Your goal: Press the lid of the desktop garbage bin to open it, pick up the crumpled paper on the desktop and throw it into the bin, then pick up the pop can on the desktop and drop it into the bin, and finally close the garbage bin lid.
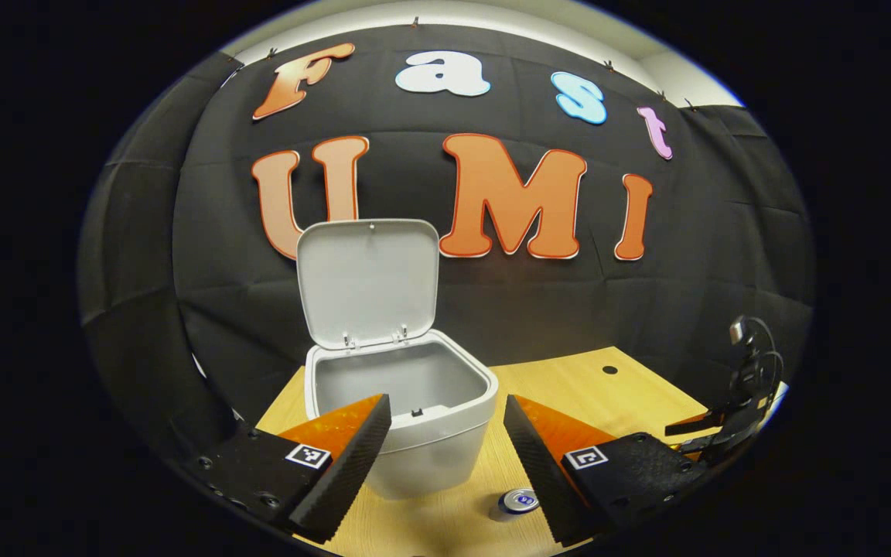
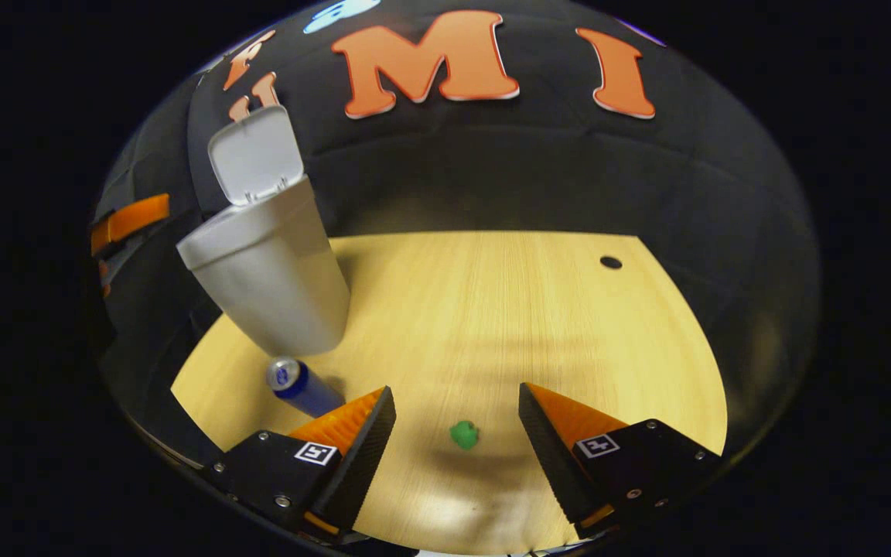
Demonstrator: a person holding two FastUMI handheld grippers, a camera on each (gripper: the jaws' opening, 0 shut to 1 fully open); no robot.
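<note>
Right gripper [image 2: 457, 433]: your fingers stood wide apart and empty, hanging above the crumpled paper [image 2: 463, 434], which lay on the desktop [image 2: 492, 309] between them in the right gripper view.
Left gripper [image 1: 447, 441]: your fingers were spread and held nothing, pointed at the near rim of the garbage bin [image 1: 422, 433].
Lid [image 1: 368, 282]: it stood upright on its far hinge, so you could count the opening step as done.
Paper: it was not yet picked up; the small green wad sat on bare wood, well apart from the bin.
Pop can [image 2: 298, 384]: it lay on its side just near of the bin's base, untouched; in the left gripper view it showed close beside your right finger.
Left to do: as judged, you had the paper, the can and the lid closing all ahead of you.
Open room: you had clear wood all round the paper, and the stretch from there to the bin looked free apart from the can.
Edges: the desktop's left edge ran close behind the bin and can; its far edge met the black cloth wall [image 2: 492, 170], with a small round hole [image 2: 610, 262] at far right.
Watch: you probably needed height to clear the bin's rim, and the raised lid walled off its far side.
</note>
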